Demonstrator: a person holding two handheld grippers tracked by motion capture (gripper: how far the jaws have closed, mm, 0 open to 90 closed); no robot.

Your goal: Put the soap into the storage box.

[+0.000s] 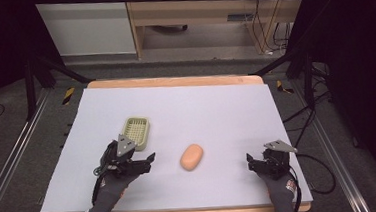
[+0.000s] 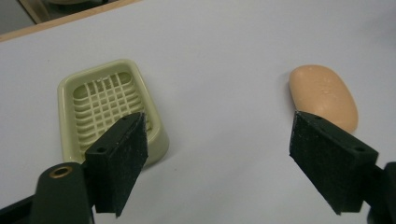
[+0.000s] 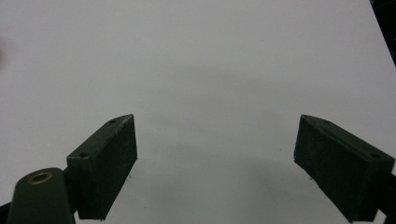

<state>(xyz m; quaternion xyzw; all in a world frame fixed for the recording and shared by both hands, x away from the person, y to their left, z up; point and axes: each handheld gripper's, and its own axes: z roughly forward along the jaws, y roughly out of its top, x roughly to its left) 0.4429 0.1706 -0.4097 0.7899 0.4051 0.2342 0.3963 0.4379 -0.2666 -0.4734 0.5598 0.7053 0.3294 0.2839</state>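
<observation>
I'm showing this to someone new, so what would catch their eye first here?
Probably the peach-coloured soap bar lying alone mid-table on the pale sheet, with the pale green slatted soap dish empty to its left. Then the two black grippers: the left gripper open beside the dish, the right gripper open near the table's right edge.

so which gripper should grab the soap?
Left, probably. The left gripper hangs open close beside the soap and next to the soap dish; the right gripper sits farther off over bare table.

Soap (image 1: pixel 191 157) right of dish (image 1: pixel 136 130), apart, between both grippers, seemingly.
</observation>
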